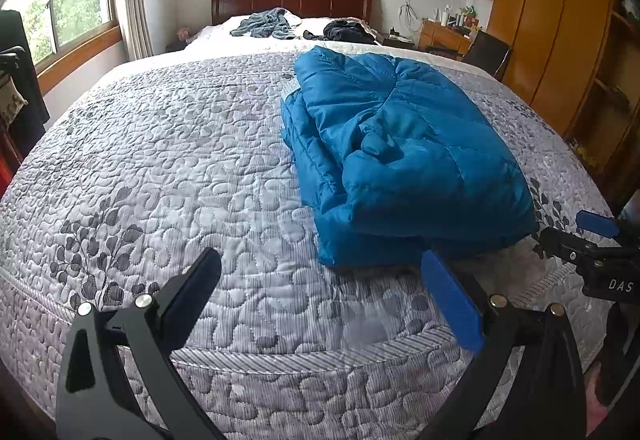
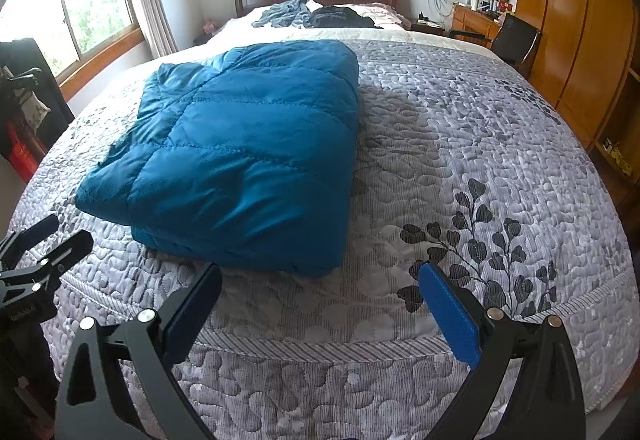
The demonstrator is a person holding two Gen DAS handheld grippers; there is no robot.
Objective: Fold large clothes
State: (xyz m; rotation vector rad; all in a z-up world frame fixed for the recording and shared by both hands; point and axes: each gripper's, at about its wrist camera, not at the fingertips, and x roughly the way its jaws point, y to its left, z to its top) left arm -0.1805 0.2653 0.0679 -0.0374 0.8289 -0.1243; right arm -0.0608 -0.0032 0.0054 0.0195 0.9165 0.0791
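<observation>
A puffy blue jacket (image 2: 236, 160) with stitched squares lies folded into a fat, soft block on the bed. The grey quilt (image 1: 168, 168) under it is bumpy, with dark leaf shapes. The 2 tongs sit low by the near bed edge. The left gripper (image 1: 320, 296) is spread wide and holds nothing. The right gripper (image 2: 320, 300) is wide apart and bare too.

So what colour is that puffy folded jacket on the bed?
Blue, leaning teal: the jacket shows best in the right wrist view.
</observation>
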